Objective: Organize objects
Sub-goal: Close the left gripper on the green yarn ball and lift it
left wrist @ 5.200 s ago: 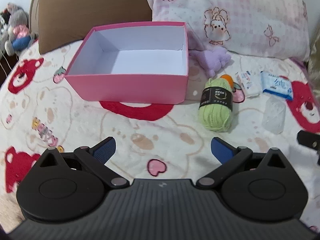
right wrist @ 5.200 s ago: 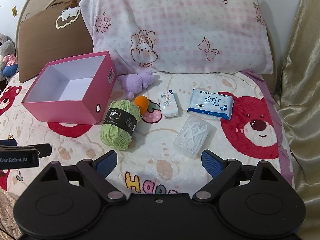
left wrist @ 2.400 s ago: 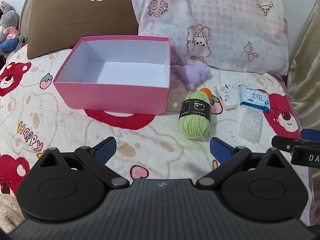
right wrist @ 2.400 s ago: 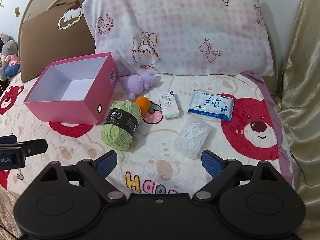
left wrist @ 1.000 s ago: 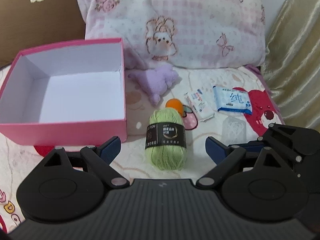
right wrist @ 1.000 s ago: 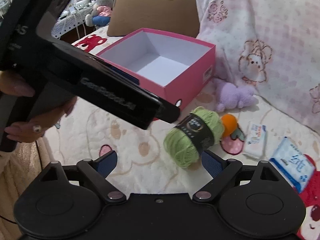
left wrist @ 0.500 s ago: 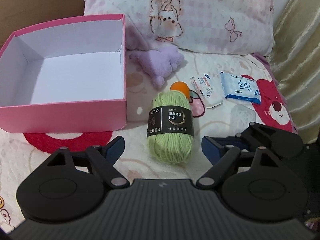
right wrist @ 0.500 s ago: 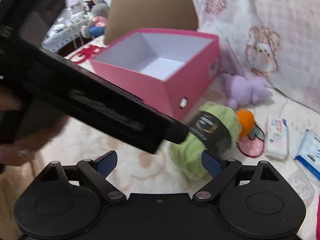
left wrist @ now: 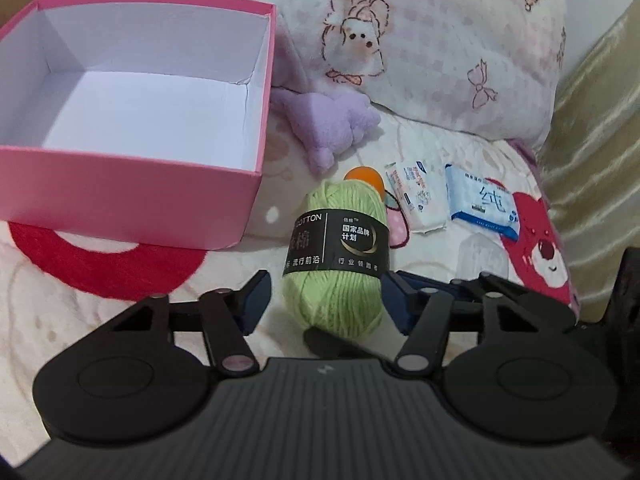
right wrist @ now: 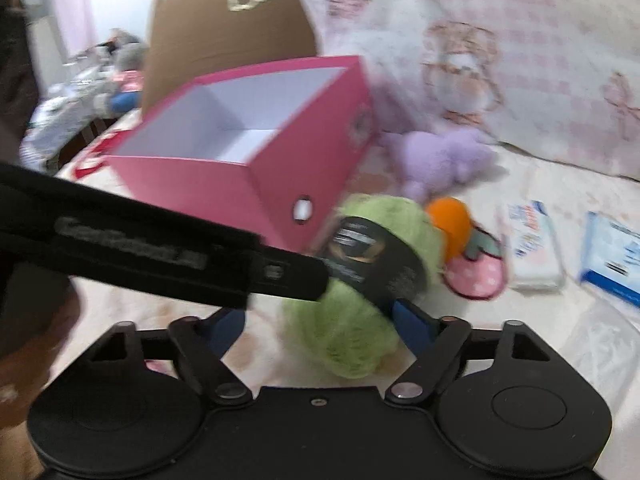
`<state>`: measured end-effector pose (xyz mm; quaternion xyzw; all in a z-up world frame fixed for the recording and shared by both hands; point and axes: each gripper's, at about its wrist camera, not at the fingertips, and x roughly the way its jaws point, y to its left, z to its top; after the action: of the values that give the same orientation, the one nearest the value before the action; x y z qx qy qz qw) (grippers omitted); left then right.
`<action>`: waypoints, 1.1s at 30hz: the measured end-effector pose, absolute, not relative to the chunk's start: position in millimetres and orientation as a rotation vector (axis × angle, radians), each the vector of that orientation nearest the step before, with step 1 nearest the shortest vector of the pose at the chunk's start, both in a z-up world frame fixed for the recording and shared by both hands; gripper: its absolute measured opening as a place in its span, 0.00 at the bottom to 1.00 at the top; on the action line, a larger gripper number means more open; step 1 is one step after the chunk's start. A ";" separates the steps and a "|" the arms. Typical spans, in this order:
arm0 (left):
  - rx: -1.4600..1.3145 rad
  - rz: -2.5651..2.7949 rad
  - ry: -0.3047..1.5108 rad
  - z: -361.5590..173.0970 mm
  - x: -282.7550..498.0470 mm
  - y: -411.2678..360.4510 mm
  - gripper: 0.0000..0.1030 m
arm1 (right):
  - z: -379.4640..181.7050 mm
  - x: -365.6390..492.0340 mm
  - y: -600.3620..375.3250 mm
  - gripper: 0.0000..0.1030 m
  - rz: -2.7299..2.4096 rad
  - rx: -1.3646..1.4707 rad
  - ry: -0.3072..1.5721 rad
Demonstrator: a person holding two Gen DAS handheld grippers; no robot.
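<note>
Since 0.5 s ago the left gripper (left wrist: pixel 327 300) has pushed fwd, so its fingers (left wrist: pixel 253 300) now flank the green yarn skein (left wrist: pixel 338 256) w/ narrow gaps each side; parted, no contact visible. Right gripper (right wrist: pixel 318 326) view is blurred: its fingers (right wrist: pixel 412 326) sit wide apart, the 3 o'clock one just beside the yarn's near end, touching or not I can't tell. Yarn lies on the bed blanket (left wrist: pixel 100 312). Pink box (left wrist: pixel 132 204) at 10 o'clock, orange ball (left wrist: pixel 362 176) at 12 behind the yarn, purple plush (left wrist: pixel 328 128) beyond, tissue pack (left wrist: pixel 416 202) and blue wipes pack (left wrist: pixel 482 202) at 1–2 o'clock.
</note>
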<state>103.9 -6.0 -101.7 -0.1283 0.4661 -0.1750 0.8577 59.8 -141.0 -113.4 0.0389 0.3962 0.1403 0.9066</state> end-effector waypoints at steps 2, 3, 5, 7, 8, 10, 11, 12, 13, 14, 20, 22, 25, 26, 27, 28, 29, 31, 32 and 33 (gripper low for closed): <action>-0.285 -0.374 0.986 -107.3 105.6 -5.2 0.47 | -117.9 59.5 -148.4 0.75 0.271 0.133 0.806; -0.301 -0.385 0.989 -109.9 106.4 -4.4 0.46 | -120.1 59.5 -151.8 0.75 0.260 0.158 0.805; -0.329 -0.401 0.989 -114.5 108.1 -2.7 0.45 | -125.4 60.5 -156.9 0.75 0.232 0.196 0.817; -0.342 -0.410 0.988 -119.8 109.4 -2.5 0.45 | -131.6 62.1 -163.4 0.75 0.213 0.266 0.833; -0.342 -0.416 0.987 -122.3 109.5 -2.8 0.45 | -135.1 61.2 -167.7 0.75 0.212 0.314 0.839; -0.349 -0.429 0.986 -127.0 110.5 -2.1 0.45 | -139.7 59.6 -170.5 0.75 0.209 0.370 0.851; -0.354 -0.437 0.984 -128.6 111.0 -1.3 0.45 | -141.0 59.4 -170.7 0.75 0.221 0.378 0.862; -0.361 -0.443 0.981 -130.3 111.6 -0.7 0.45 | -141.3 60.1 -168.9 0.75 0.233 0.377 0.867; -0.367 -0.448 0.979 -131.6 112.0 -0.2 0.45 | -140.8 58.8 -167.2 0.75 0.249 0.372 0.863; -0.372 -0.453 0.977 -132.6 112.1 0.5 0.45 | -139.5 57.6 -165.4 0.76 0.264 0.365 0.857; -0.384 -0.477 0.949 -131.8 113.0 4.6 0.45 | -132.5 59.8 -155.0 0.81 0.276 0.275 0.834; -0.390 -0.499 0.955 -132.7 114.9 6.0 0.45 | -133.2 63.4 -154.8 0.81 0.261 0.259 0.837; -0.407 -0.515 0.969 -135.9 117.8 8.9 0.45 | -132.9 69.2 -156.6 0.81 0.248 0.251 0.844; -0.414 -0.515 0.971 -136.8 118.6 10.1 0.45 | -132.4 70.7 -157.9 0.80 0.242 0.248 0.844; -0.421 -0.515 0.972 -137.7 119.2 11.4 0.45 | -132.0 71.8 -159.3 0.79 0.231 0.243 0.844; -0.428 -0.512 0.975 -138.8 120.0 12.5 0.46 | -132.0 72.6 -160.5 0.76 0.223 0.237 0.846; -0.434 -0.511 0.980 -140.2 120.7 13.8 0.48 | -133.0 74.2 -161.9 0.74 0.226 0.237 0.854; -0.462 -0.509 1.001 -149.1 123.5 14.2 0.50 | -135.0 76.4 -163.6 0.68 0.232 0.249 0.868; -0.477 -0.510 1.019 -154.6 124.9 14.5 0.50 | -136.0 77.3 -162.6 0.66 0.225 0.244 0.874; -0.497 -0.509 1.024 -160.1 125.9 15.0 0.49 | -136.9 77.6 -160.7 0.65 0.218 0.231 0.875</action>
<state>125.9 15.0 -160.1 -0.2325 0.4795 -0.2386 0.8118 77.6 -160.7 -136.9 0.1114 0.4217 0.1051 0.8937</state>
